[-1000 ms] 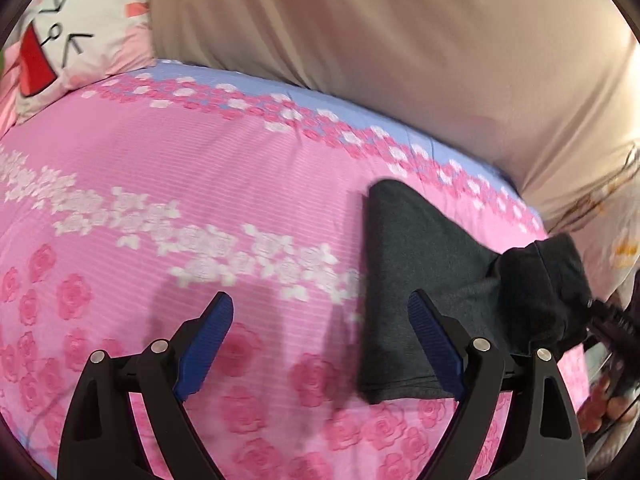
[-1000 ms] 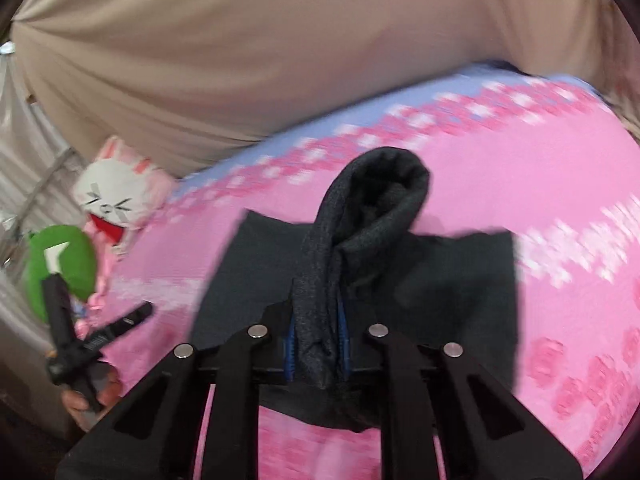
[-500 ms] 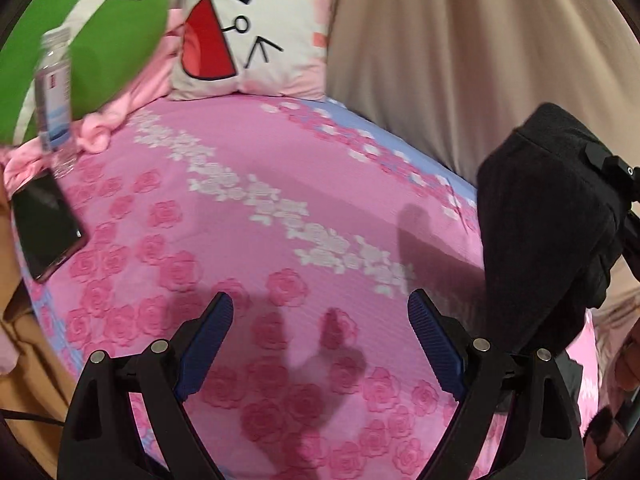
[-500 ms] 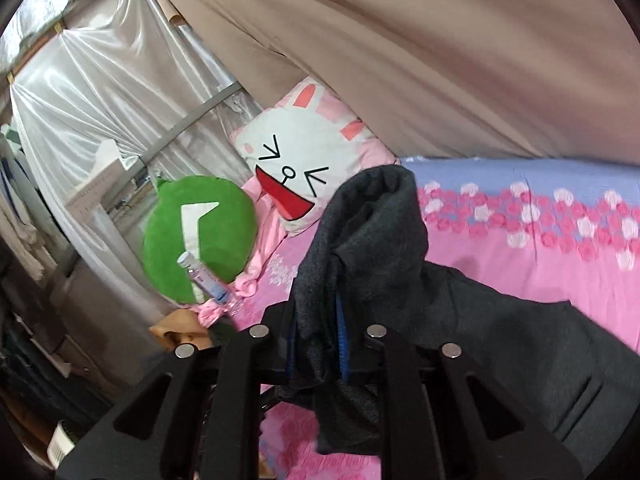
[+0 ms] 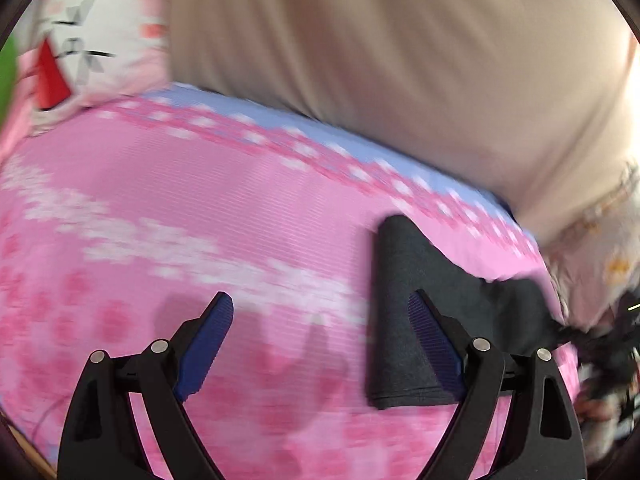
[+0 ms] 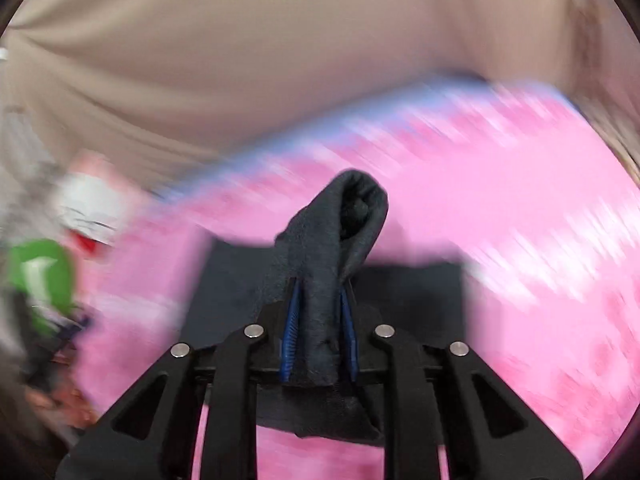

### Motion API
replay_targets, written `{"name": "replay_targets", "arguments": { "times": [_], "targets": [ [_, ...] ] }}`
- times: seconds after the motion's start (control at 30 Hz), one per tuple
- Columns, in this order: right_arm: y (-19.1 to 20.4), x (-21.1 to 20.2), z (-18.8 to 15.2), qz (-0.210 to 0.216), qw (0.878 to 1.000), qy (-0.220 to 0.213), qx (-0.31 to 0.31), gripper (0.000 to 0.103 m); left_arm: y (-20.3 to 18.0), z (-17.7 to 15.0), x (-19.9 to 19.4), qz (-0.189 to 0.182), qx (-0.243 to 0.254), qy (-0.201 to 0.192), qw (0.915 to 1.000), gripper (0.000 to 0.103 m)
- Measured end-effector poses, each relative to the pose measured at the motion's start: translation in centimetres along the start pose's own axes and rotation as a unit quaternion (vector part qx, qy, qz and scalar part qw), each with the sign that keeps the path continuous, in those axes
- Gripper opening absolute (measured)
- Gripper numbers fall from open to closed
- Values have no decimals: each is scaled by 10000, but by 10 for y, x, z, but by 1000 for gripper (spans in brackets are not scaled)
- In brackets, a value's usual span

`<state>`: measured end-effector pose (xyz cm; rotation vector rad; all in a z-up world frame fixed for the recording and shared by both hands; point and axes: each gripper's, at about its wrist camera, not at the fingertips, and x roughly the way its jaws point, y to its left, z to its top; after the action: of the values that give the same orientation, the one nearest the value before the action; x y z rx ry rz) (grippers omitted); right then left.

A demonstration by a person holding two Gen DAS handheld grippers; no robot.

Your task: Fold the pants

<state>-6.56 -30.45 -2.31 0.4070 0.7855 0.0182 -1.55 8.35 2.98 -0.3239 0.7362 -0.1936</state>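
The dark grey pants (image 5: 404, 320) lie folded on the pink floral bedspread (image 5: 200, 208) at the right of the left wrist view. One end rises toward the right gripper at the far right edge. My left gripper (image 5: 320, 320) is open and empty above the bedspread, its right finger over the pants' left edge. In the right wrist view my right gripper (image 6: 319, 320) is shut on a bunched fold of the pants (image 6: 336, 248), with the rest of the pants (image 6: 416, 300) spread flat below.
A white cartoon pillow (image 5: 92, 44) sits at the bed's far left corner, with a green cushion (image 6: 40, 276) beside it. A beige curtain (image 5: 380, 60) hangs behind the bed. Both views are motion-blurred.
Half a second ago the pants hung lifted off the bed in the right gripper. Now they lie flat on the bedspread again, still gripped. Both cameras have swung back toward the bed.
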Motion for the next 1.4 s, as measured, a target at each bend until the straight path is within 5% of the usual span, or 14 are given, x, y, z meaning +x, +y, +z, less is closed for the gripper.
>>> {"name": "replay_targets", "arguments": {
  "times": [0.1, 0.27, 0.4, 0.47, 0.53, 0.67, 0.8, 1.0, 1.07, 1.1, 1.2, 1.27, 1.33, 1.4],
  "targets": [
    [-34, -22, -12, 634, 9959, -384, 524, 20, -44, -9, 17, -209, 272, 222, 9992, 87],
    [-3, -47, 4, 665, 9939, -851, -213, 20, -102, -25, 38, -268, 752, 444, 9958, 87],
    [14, -2, 14, 836, 9937, -486, -567, 20, -129, -40, 60, -118, 1075, 650, 9920, 87],
    [4, 41, 10, 352, 9974, 6, -636, 10, -137, -47, 69, 57, 1221, 753, 9896, 87],
    [-4, 34, 6, 493, 9977, -143, -443, 6, -139, -52, 73, 229, 1380, 794, 9870, 87],
    [-13, -2, -5, 289, 9983, -432, -271, 19, -125, -49, 72, 570, 1435, 708, 9855, 87],
    [-18, -11, -21, 338, 9986, -360, -190, 60, -87, -36, 67, 373, 825, 584, 9942, 87],
    [-18, 8, -39, 462, 9987, -164, -106, 57, -40, -39, 94, 8, -126, 1149, 9933, 87],
    [-15, 6, -38, 402, 9989, -198, -153, 33, -50, -40, 96, -19, 161, 1087, 9939, 68],
    [-12, 1, -36, 362, 9988, -257, -209, 24, -55, -41, 97, -265, 237, 1195, 9922, 31],
    [-3, -30, -32, 471, 9969, -573, -250, 14, -66, -33, 80, -281, 363, 1024, 9937, 16],
    [-3, -41, -32, 466, 9964, -657, -274, 15, -66, -29, 73, -331, 383, 1008, 9936, 27],
    [-7, -21, -35, 117, 9984, -310, -450, 22, -64, -32, 77, -221, 366, 1065, 9934, 78],
    [-17, -12, -42, -160, 9991, -323, -220, 57, -60, -36, 81, 51, 307, 1031, 9942, 79]
  ]
}}
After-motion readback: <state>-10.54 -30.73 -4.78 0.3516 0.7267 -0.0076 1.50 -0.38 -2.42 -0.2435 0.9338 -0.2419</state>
